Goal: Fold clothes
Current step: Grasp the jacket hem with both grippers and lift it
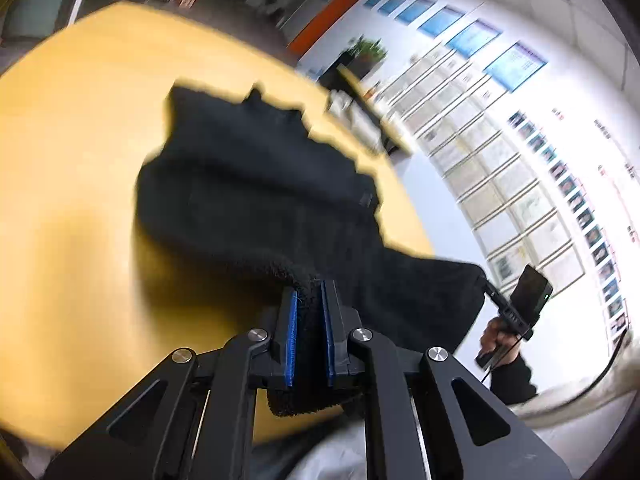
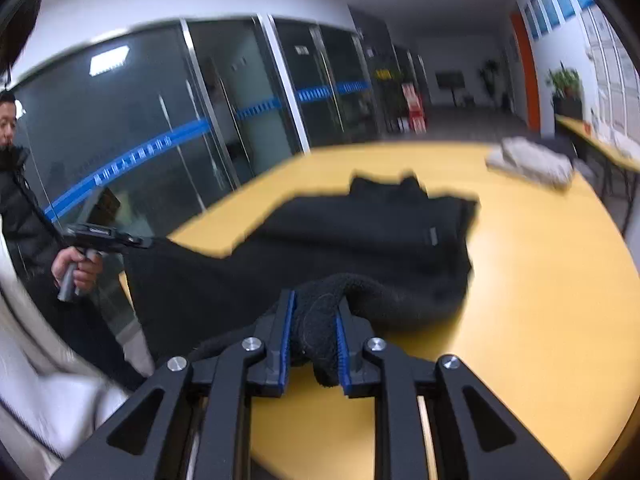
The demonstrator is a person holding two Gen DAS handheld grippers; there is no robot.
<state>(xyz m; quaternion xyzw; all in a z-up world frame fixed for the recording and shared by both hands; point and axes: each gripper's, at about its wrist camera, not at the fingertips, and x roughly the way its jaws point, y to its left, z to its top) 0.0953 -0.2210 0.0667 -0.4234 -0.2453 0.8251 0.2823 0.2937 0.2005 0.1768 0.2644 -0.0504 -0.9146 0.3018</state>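
Over the yellow surface (image 1: 72, 128), we hold a black garment (image 1: 256, 184) by its near edge, left gripper (image 1: 310, 300) and right gripper (image 2: 314, 312) jaws both pinching fleece; lift under way, folding it forward evenly likely next.

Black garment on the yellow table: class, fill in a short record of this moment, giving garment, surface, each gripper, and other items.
garment: black fleece garment, near edge lifted, far part lying on the table
surface: yellow table
left gripper: shut on the garment's near edge
right gripper: shut on a bunched fold of the same edge
other items: grey folded cloth at the table's far end
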